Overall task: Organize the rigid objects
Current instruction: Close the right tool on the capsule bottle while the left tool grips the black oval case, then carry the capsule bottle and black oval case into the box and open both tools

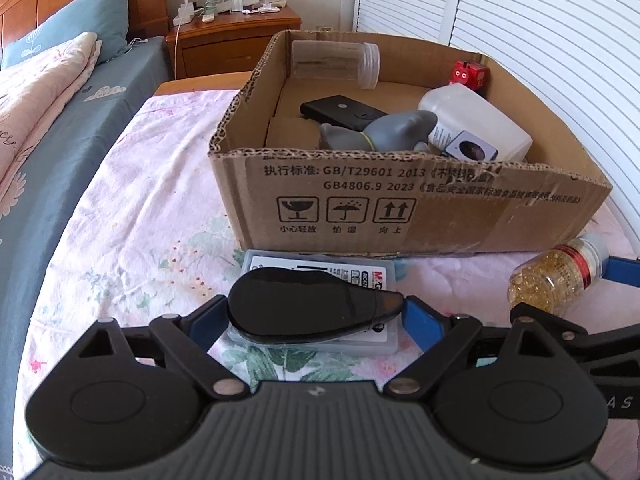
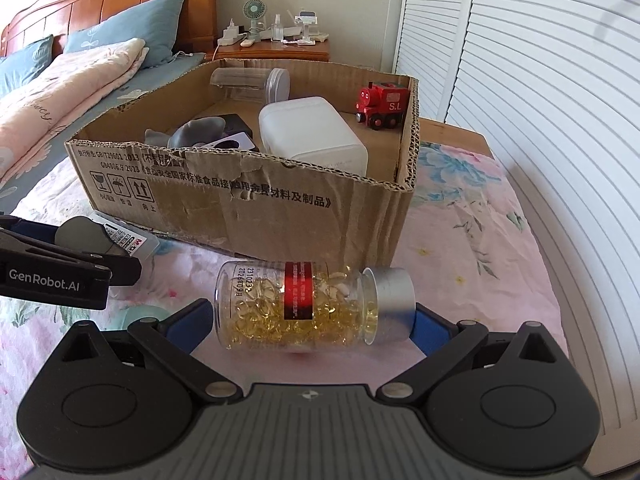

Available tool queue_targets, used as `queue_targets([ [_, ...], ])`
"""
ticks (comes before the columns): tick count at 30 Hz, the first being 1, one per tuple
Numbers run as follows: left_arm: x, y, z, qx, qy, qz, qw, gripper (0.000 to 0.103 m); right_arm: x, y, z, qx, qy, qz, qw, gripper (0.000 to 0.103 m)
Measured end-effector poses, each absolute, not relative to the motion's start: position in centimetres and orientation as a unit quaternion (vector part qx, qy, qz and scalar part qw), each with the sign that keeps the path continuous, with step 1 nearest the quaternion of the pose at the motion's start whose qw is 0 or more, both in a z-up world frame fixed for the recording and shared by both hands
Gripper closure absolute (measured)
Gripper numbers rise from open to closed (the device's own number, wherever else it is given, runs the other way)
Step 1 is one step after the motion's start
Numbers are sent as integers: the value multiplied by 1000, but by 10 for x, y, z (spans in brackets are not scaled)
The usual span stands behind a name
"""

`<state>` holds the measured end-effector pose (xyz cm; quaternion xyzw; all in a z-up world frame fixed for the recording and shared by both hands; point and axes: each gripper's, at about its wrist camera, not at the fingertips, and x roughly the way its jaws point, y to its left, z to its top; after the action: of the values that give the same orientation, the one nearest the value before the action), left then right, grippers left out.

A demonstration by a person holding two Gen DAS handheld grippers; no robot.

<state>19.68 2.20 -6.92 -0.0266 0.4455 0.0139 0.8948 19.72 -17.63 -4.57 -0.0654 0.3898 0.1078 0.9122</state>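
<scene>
The left claw (image 1: 316, 316) gripped a black teardrop-shaped case (image 1: 308, 304) end to end, its blue pads touching both ends. Under the case lay a flat clear plastic box (image 1: 320, 268) with a printed label, resting on the floral sheet (image 1: 132, 216). Just beyond that claw stood the cardboard box (image 1: 400, 204), its near wall facing the fingers.

The right claw (image 2: 312, 320) was clamped on a bottle (image 2: 296, 304) of yellow capsules lying crosswise between the fingers, base against the left pad and silver cap (image 2: 394, 300) against the right pad. The cardboard box sat just ahead of this claw too, and the left claw was off to its left.

Inside the box, well ahead of both claws, lay a clear jar (image 1: 336, 62) on its side at the far wall, a white jug (image 2: 312, 136), a grey toy (image 1: 384, 132), a black device (image 1: 340, 110) and a red train (image 2: 382, 104) in the far right corner.
</scene>
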Motion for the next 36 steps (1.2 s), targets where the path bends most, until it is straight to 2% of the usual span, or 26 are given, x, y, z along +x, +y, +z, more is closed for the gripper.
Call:
queue_targets([
  [6, 196, 23, -68, -29, 444, 15, 895, 13, 200, -175, -43, -59, 390, 105, 913, 0],
  [9, 195, 23, -68, -26, 445, 10, 895, 13, 202, -175, -42, -63, 394, 99, 912, 7],
  [23, 187, 28, -50, 38, 447, -56, 892, 13, 192, -176, -32, -80, 411, 136, 898, 7],
  [36, 190, 28, 4, 84, 417, -138, 895, 13, 178, -182, 8, -100, 415, 180, 886, 7],
])
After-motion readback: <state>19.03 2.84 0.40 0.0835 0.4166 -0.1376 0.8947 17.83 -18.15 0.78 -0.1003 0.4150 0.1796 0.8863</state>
